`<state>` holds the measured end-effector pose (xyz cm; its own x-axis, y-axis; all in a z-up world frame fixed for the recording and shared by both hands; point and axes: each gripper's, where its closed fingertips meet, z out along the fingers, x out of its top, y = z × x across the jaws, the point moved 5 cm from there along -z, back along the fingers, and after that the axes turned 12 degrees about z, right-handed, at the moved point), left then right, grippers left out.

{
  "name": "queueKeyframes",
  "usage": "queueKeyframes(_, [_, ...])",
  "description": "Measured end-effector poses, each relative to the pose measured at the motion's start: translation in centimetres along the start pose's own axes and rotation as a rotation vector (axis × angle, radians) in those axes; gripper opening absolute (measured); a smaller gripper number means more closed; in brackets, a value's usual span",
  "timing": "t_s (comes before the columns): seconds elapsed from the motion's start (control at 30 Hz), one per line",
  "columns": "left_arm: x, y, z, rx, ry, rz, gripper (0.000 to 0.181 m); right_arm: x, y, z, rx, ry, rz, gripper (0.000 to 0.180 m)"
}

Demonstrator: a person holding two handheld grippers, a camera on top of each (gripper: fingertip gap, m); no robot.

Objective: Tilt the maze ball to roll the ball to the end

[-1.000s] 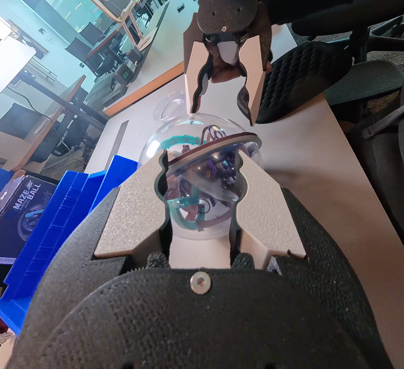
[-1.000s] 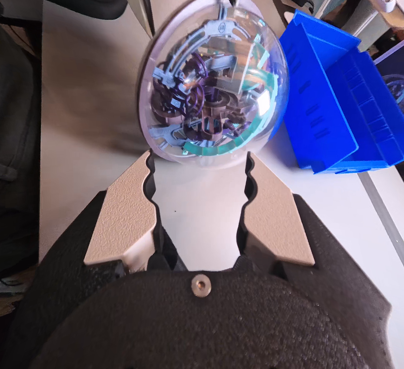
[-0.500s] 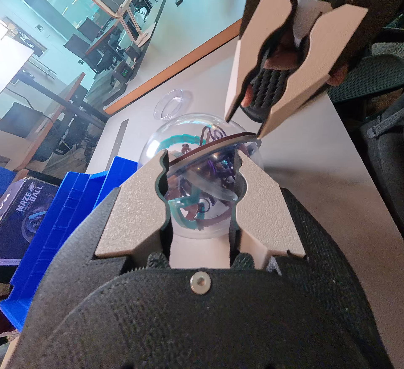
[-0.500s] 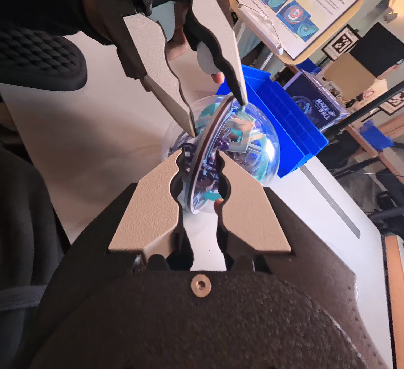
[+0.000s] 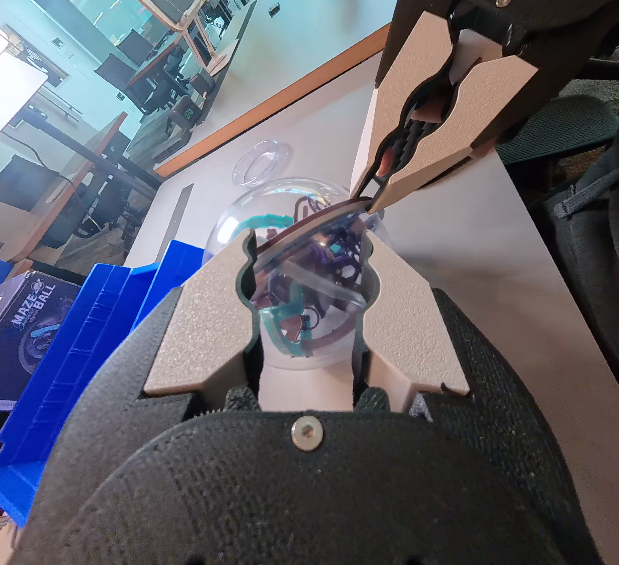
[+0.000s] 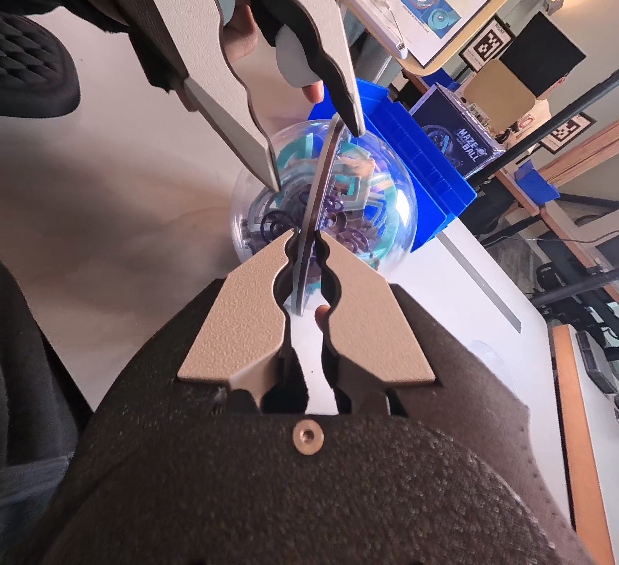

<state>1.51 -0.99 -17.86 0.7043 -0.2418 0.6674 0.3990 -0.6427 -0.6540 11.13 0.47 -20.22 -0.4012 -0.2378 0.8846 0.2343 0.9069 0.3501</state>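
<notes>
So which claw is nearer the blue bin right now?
Left. The left claw holds the maze ball with the blue bin right beside it; the right claw pinches the ball's rim on the side away from the bin.

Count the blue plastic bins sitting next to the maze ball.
2 blue bins, nested together on the table beside the maze ball: the outer blue bin and the inner blue bin closest to the ball. More may be hidden behind the left gripper.
</notes>
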Motion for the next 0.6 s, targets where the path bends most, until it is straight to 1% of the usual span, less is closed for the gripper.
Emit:
queueKeyframes(0.1, [-0.1, -0.1, -0.4, -0.010, 0.017, -0.014, 0.067, -0.2, 0.3, -0.1, 0.006, 0.001, -0.004, 0.007])
queueKeyframes(0.23, [-1.1, -0.4, -1.4, -0.028, 0.021, -0.046, 0.087, -0.5, 0.6, -0.3, 0.024, 0.007, -0.007, 0.007])
queueKeyframes(0.37, [-2.9, -1.4, -2.9, -0.048, 0.048, -0.085, 0.092, -1.1, 1.1, -0.4, 0.025, 0.004, -0.009, 0.006])
queueKeyframes(0.47, [-4.9, -2.6, -3.8, -0.071, 0.069, -0.139, 0.085, -1.4, 1.3, -0.6, 0.029, 0.002, -0.011, 0.006])
queueKeyframes(0.53, [-6.2, -3.4, -4.2, -0.099, 0.094, -0.190, 0.073, -1.6, 1.5, -0.6, 0.027, -0.003, -0.020, 0.006])
queueKeyframes(0.6, [-7.3, -4.3, -4.2, -0.101, 0.126, -0.246, 0.065, -1.7, 1.6, -0.6, 0.034, -0.006, -0.015, 0.006])
